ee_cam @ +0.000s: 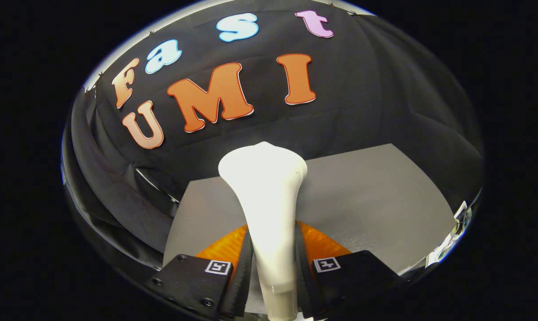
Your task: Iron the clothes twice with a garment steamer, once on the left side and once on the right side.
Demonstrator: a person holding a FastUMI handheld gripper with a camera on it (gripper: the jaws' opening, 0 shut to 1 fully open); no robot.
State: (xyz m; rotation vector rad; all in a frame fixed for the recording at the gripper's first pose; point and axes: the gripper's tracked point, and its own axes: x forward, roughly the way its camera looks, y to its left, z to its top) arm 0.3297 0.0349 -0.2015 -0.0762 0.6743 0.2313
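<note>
Gripper [274, 267] clamped on the garment steamer [264, 196], both fingers pressing its slim white handle, the wide head flaring up beyond the tips. Past it, a grey table [376, 196] and the black booth wall [385, 98]; no clothes visible here. The risk, I'd say: that smooth tapered handle could twist or slide in the grip if swung toward the garment.
</note>
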